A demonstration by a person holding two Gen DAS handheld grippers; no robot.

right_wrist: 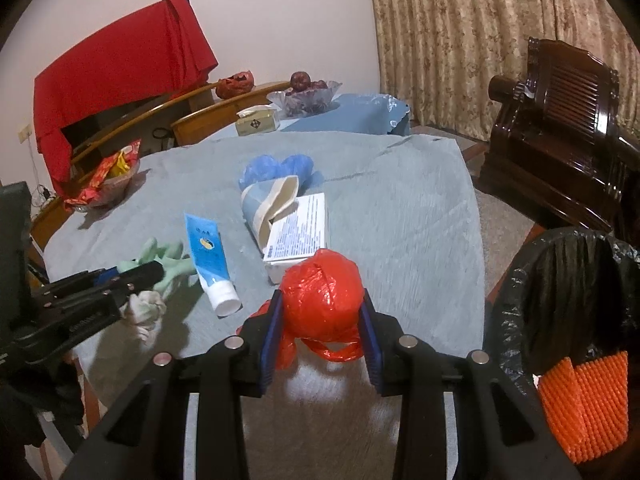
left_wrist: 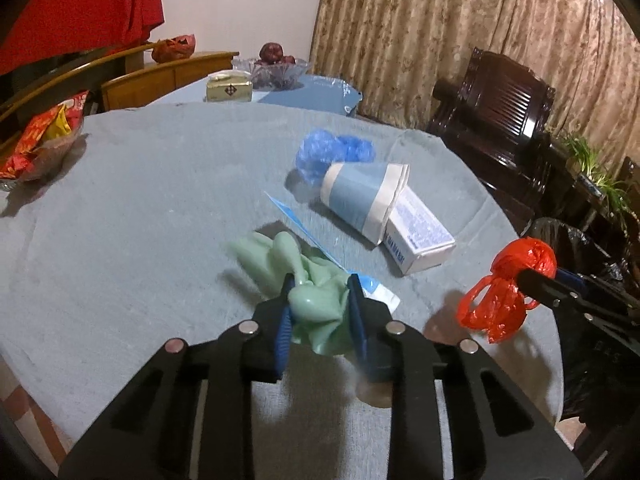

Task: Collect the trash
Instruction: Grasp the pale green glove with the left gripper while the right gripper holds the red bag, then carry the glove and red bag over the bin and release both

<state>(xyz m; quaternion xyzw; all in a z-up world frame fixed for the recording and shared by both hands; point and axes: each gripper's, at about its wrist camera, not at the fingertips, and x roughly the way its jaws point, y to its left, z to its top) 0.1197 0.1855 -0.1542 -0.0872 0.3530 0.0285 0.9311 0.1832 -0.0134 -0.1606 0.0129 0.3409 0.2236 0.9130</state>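
A: Right gripper [right_wrist: 320,320] is clamped on the red plastic bag [right_wrist: 320,296], held above the surface [right_wrist: 400,216], with the lined bin [right_wrist: 560,256] just to its right.

B: I'd swing it over the bin's rim before letting go, keeping the loose handles from snagging.

A: And the left gripper [left_wrist: 320,312]?

B: It's closed around the green rubber glove [left_wrist: 316,300] at the near edge, the blue tube [left_wrist: 304,232] touching it.
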